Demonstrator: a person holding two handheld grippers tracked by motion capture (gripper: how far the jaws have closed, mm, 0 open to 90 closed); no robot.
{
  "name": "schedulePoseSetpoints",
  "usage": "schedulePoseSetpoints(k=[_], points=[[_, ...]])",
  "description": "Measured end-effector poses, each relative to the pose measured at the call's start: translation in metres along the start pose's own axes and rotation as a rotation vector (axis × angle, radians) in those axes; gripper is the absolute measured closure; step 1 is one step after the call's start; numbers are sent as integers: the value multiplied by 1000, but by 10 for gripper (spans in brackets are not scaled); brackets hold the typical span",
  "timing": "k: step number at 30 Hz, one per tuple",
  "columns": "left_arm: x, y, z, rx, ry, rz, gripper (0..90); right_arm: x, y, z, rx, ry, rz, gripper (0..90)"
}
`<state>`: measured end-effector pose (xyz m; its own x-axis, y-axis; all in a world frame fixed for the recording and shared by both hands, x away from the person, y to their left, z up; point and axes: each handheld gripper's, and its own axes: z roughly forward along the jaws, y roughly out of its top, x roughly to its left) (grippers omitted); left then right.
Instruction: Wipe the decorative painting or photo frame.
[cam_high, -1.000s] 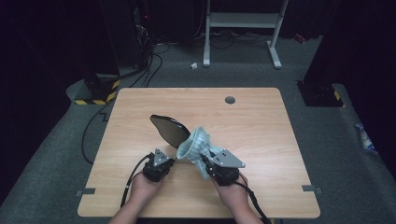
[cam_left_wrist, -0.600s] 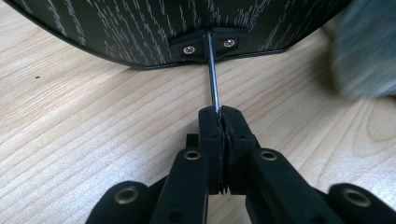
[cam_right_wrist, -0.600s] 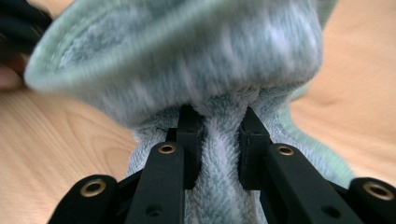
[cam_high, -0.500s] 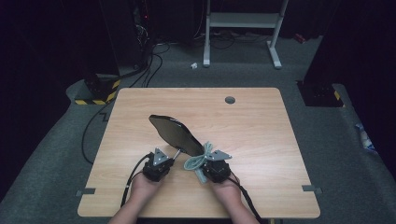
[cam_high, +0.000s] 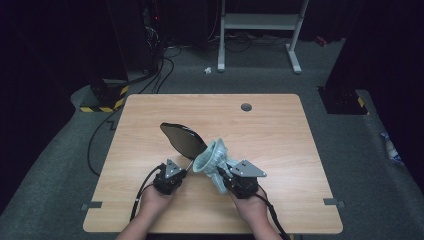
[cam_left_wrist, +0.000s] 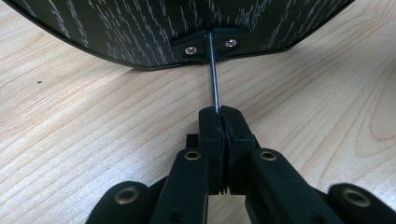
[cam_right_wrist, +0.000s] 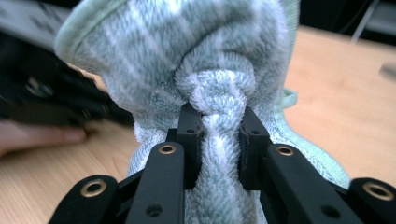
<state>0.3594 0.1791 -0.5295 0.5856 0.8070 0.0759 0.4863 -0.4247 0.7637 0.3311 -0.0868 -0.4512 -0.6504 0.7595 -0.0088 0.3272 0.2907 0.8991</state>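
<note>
A black oval plate with a wood-grain pattern hangs tilted above the wooden table on a thin metal rod. My left gripper is shut on that rod, its jaws pressed together around it. A bunched pale green cloth rests against the plate's near right edge. My right gripper is shut on the cloth, and the terry fabric bulges out between and above its jaws.
A dark round grommet hole sits near the table's far edge. On the floor behind stand a white metal frame and a yellow-and-black striped box with cables. A hand and the other gripper show at left in the right gripper view.
The right gripper dropped the cloth down toward the table's near side, then brought it back up against the plate's edge. The left gripper and the plate stayed put.
</note>
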Motion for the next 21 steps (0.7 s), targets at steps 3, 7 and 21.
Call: schedulePoseSetpoints(k=[3,7,21], points=[[-1,0,0,0,5,5,880,3,16,-6,-35,6,-19,749],[0,0,0,2,4,5,880,7,35,-6,-62,10,-50,750],[0,0,0,-1,-3,-8,879,-14,-15,-10,79,-10,-15,747]])
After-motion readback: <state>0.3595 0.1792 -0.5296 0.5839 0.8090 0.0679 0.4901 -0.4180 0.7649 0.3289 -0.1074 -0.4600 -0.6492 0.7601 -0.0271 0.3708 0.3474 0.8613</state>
